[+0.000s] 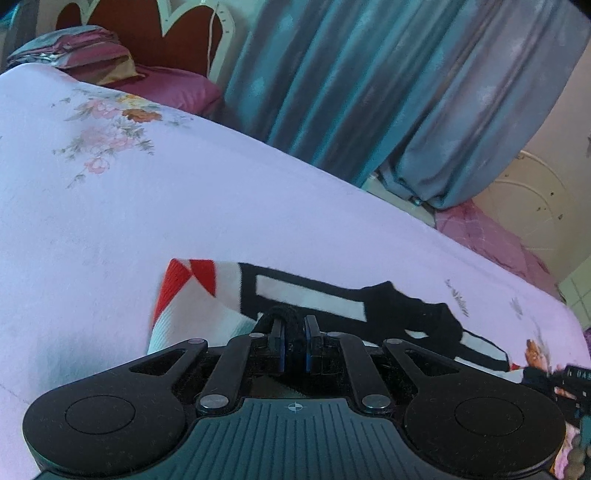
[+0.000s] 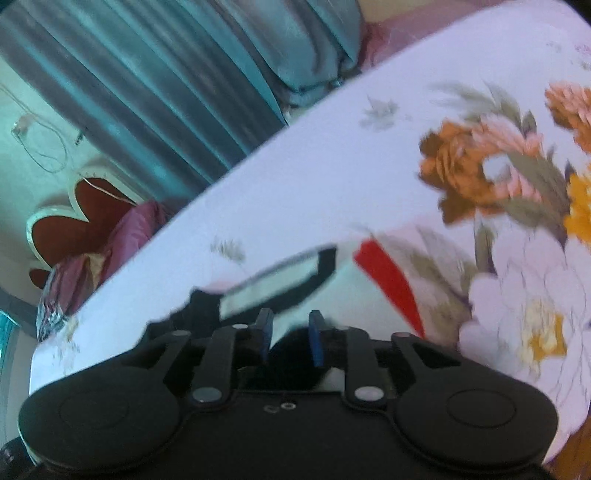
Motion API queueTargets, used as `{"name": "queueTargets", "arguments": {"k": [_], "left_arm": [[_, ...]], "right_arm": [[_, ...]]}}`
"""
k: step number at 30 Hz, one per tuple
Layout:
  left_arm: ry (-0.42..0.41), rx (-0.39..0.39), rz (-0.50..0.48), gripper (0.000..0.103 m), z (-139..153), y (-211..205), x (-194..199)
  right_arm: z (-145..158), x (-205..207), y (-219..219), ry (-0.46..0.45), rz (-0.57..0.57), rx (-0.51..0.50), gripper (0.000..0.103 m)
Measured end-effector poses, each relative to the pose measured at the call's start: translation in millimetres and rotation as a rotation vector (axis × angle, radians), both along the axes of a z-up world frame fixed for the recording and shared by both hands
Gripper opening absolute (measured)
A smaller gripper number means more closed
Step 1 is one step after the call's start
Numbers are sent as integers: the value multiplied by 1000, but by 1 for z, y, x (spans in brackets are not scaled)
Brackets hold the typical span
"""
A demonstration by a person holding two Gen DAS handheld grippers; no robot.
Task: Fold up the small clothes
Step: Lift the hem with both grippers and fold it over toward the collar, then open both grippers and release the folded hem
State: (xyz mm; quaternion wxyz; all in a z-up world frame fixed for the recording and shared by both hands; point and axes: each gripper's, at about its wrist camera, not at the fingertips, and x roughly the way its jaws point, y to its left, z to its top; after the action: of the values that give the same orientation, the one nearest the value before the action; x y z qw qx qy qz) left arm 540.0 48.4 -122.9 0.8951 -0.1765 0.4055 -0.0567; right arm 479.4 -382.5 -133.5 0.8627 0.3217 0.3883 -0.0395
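Note:
A small white garment (image 1: 306,291) with red and black stripes lies stretched across the floral bedsheet (image 1: 184,206). In the left wrist view my left gripper (image 1: 294,325) is shut on a bunched black edge of the garment, low over the bed. My right gripper (image 2: 290,325) has its blue pads (image 2: 316,343) a little apart, and a lump of the garment's black edge sits between them. The pads do not clearly press on it. The garment (image 2: 273,286) runs away from the right gripper, blurred. Part of the right gripper (image 1: 565,380) shows at the left wrist view's right edge.
Teal curtains (image 1: 369,92) hang beyond the bed's far edge. A red headboard (image 1: 147,29) and purple pillows (image 1: 166,85) are at the head of the bed. Large printed flowers (image 2: 498,166) cover the sheet near the right gripper.

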Motion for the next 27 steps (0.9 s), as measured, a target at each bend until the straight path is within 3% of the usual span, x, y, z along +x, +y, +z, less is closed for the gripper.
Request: {"name": "queueTargets", "arguments": {"k": [1,2,3,4,5,10,17,19,21,25,26,27], "left_arm": [[-7,-5,-3,13,2,1,-1],[-32,-5,-7,26,5,2,-4],[-66,10,-7,54,10,4,-7],[-89,20,3,67,15,8,-10],[-120,36,9,78,19,10,-13],[-144,139,-72,78,17,16,-17],[-80,173,-185,77,-11,1,-14],[-71,185,-194,72,-17,-6,-9],[-45,181,-210,47,-24,-11,-3],[-41,210,-218,33,-30,-20,-2],[-44,212,-216,22,-30,-20,-3],[-49,216,-212,3,-30,-20,-4]], "right_arm": [[4,2,-1,-16,13,-11,26],[8,2,-1,-26,26,-26,28],[12,3,-1,-36,40,-48,37],[14,3,0,-44,57,-74,45],[16,2,1,-51,72,-98,61],[21,-5,-3,-102,119,-129,62],[7,-11,3,-85,226,-182,62],[2,-8,10,-69,242,-218,62],[-3,-2,13,-58,247,-237,56],[-12,10,19,-33,276,-264,48],[-14,12,21,-30,285,-277,47],[-16,14,23,-25,293,-293,41]]}}
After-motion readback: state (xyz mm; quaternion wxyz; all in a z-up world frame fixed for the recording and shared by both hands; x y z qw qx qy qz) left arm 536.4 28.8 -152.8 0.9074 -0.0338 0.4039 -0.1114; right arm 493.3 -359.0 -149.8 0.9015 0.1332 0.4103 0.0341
